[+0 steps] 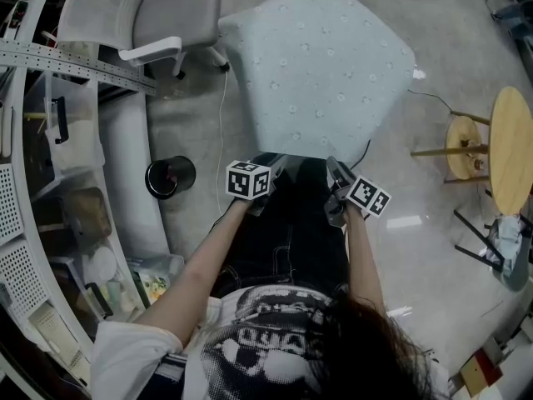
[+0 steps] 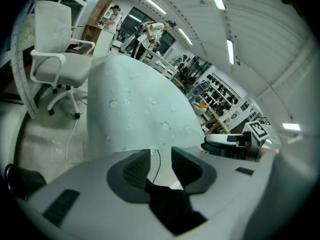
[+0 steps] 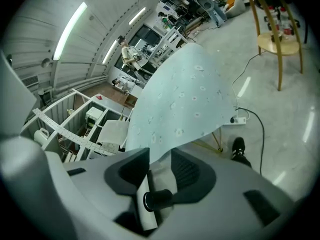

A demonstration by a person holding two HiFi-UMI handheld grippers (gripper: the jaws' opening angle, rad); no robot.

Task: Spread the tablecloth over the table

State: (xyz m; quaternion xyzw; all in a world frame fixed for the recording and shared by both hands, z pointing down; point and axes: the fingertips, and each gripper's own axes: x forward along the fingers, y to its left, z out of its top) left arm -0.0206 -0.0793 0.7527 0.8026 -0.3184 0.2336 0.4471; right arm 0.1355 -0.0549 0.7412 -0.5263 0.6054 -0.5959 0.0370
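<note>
Pale-blue dotted tablecloth draped smooth w/ angular corners.

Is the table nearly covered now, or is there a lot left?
Nearly done: the pale blue flower-dotted tablecloth lies draped, no bare tabletop showing. The left gripper and right gripper sit at its near edge, jaws apart, gripping nothing. Probably only smoothing or squaring is left.
</note>
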